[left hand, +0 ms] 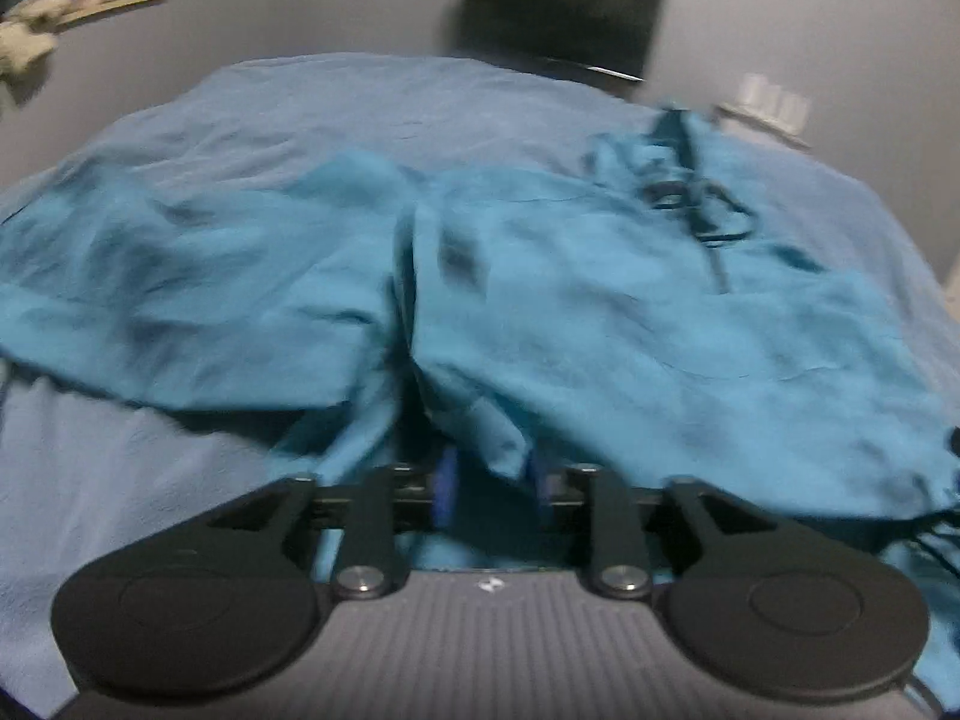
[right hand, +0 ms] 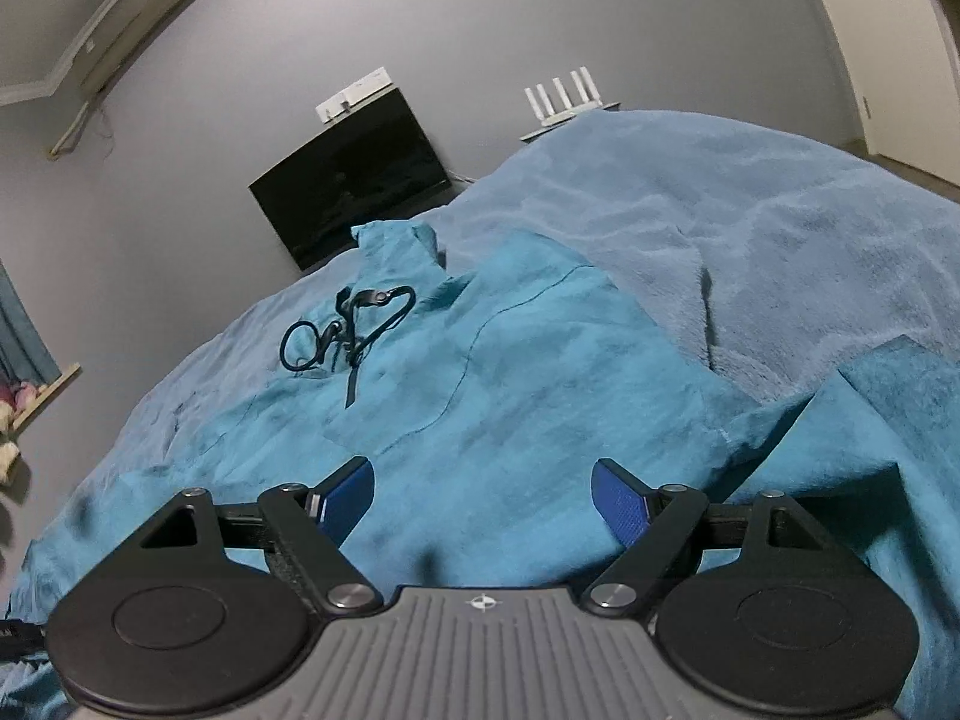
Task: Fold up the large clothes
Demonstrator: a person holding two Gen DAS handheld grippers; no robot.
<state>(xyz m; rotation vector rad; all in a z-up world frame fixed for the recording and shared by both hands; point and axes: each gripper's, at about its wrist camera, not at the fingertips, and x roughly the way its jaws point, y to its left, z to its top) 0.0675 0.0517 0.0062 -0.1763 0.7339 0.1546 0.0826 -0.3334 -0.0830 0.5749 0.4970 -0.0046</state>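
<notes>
A large teal garment [left hand: 600,312] lies spread and rumpled over the blue blanket [left hand: 360,108] of a bed, with a black drawstring [left hand: 696,204] coiled near its collar. My left gripper [left hand: 489,486] is low at the garment's near edge. Its blue pads stand a little apart, and a loose fold of the cloth drapes over and between the fingertips; the view is blurred. In the right wrist view the same garment [right hand: 510,372] and drawstring [right hand: 348,330] lie ahead. My right gripper [right hand: 483,480] hovers over the cloth, open wide, with nothing between its pads.
A black screen [right hand: 354,192] stands against the grey wall beyond the bed, with a white router [right hand: 564,96] to its right. A shelf with soft toys [left hand: 36,18] hangs at the left. Bare blanket [right hand: 780,228] stretches to the right of the garment.
</notes>
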